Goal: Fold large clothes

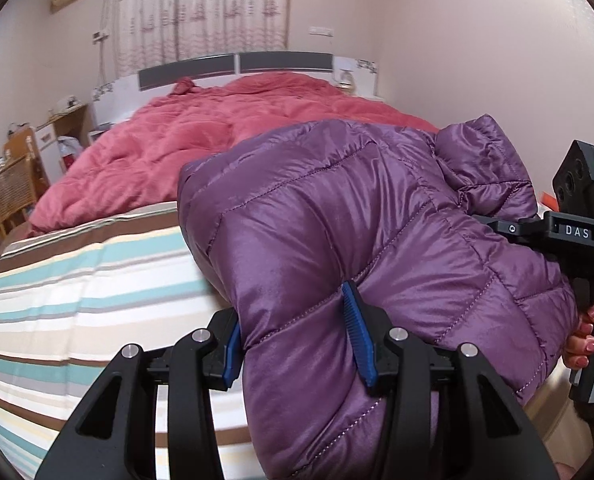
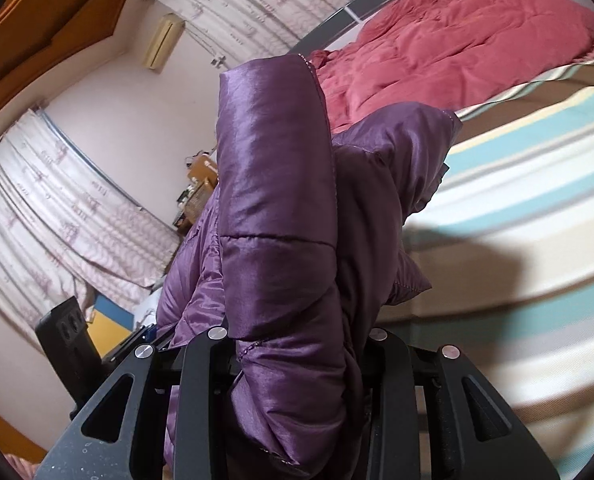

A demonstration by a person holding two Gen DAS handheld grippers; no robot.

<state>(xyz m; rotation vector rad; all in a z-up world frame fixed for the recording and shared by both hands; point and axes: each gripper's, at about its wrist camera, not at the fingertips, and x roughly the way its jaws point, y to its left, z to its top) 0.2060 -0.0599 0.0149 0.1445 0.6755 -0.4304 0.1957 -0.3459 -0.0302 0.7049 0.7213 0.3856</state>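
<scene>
A shiny purple quilted puffer jacket (image 1: 357,216) is held up above the striped bed sheet (image 1: 77,280). My left gripper (image 1: 297,344) is shut on a thick fold of the jacket, which bulges between its blue pads (image 1: 359,332). The right gripper's body (image 1: 573,228) shows at the right edge of the left wrist view, with a hand on its handle. In the right wrist view the jacket (image 2: 281,208) stands up between the jaws of my right gripper (image 2: 297,352), which is shut on it. The cloth hides the right gripper's fingertips.
A rumpled red-pink quilt (image 1: 201,148) covers the far half of the bed by the headboard (image 1: 237,66). A wooden chair (image 1: 13,188) and a desk stand to the bed's left. Curtains (image 1: 201,4) hang behind. The striped sheet (image 2: 517,208) spreads under the jacket.
</scene>
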